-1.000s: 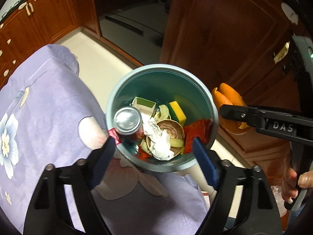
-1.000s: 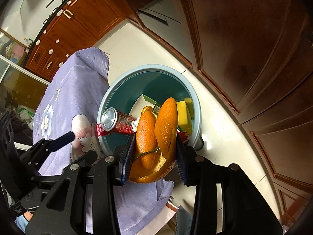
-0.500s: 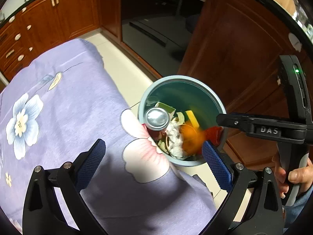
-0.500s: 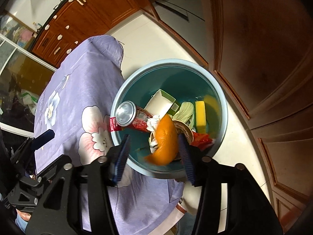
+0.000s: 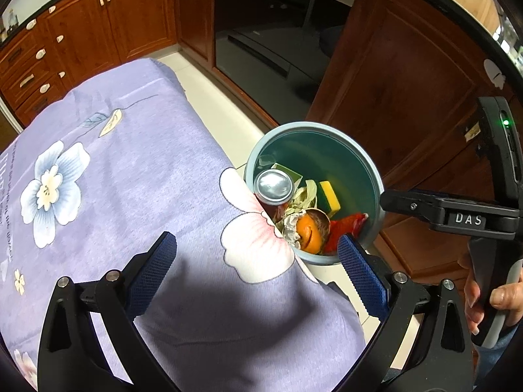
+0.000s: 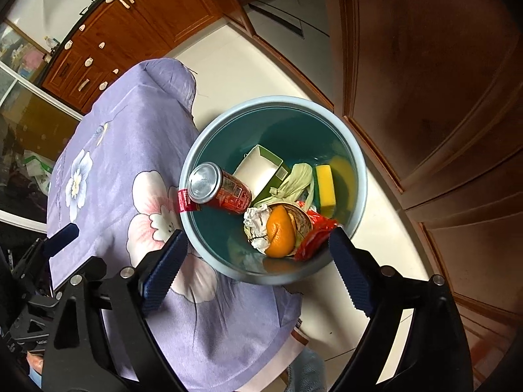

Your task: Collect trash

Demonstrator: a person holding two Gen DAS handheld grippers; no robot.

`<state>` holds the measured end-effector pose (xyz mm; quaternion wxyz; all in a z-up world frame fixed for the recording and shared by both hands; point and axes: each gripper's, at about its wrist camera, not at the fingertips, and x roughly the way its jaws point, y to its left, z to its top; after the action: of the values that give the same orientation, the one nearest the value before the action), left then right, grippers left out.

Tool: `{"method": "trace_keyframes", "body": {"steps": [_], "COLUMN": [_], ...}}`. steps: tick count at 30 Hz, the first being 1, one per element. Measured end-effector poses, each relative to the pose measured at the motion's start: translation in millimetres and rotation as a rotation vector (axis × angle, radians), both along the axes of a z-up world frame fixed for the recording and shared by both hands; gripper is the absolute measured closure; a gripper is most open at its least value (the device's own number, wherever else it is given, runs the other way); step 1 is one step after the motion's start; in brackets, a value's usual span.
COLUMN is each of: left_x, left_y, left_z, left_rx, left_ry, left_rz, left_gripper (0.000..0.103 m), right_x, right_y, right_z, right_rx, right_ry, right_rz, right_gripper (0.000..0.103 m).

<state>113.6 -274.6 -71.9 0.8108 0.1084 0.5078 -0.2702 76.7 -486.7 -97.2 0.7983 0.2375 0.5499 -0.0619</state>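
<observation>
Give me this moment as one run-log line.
left gripper: jaws open, empty | right gripper: jaws open, empty, above bin | orange peel: in bin on crumpled paper | soda can: in bin

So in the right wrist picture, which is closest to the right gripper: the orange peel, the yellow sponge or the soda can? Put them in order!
1. Orange peel, in the bin, just ahead of the right gripper.
2. Yellow sponge, farther back, right side.
3. Soda can, leaning on the left rim; too close to the sponge to call.
</observation>
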Motion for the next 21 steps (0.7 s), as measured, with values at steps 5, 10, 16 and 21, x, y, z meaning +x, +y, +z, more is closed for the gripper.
{"method": "trace_keyframes", "body": {"steps": [5,10,16,21], "left_x": [-13.4,-29.0,-47.7,-60.6], "left_y": [6.2,13.2,23.7,36.0], "left_z": [12.0,22.0,34.1,46.0], "left_rx": [0.008,0.018,0.023,0.017], "left_ry": [-0.024,-0.055,-0.092,-0.124], "left_rz": [0.010,0.015,0.021,0.033], "left_gripper": [0.004,0.004,0.004,0.004], "right_x": [-13.7,-32.8,-55.3,-74.9], "right_y": [9.9,17.6,27.6,38.9], "right_z": [19.7,38.4,50.8,66.6], "right_rx": [-0.065,-0.133,-0.164,-0.207], "right_ry": [-0.028,-0.049,-0.045,-0.068], "right_rz": [0.010,0.005,0.013,0.011], "right_gripper": [0.010,0.007,0.007,0.007]}}
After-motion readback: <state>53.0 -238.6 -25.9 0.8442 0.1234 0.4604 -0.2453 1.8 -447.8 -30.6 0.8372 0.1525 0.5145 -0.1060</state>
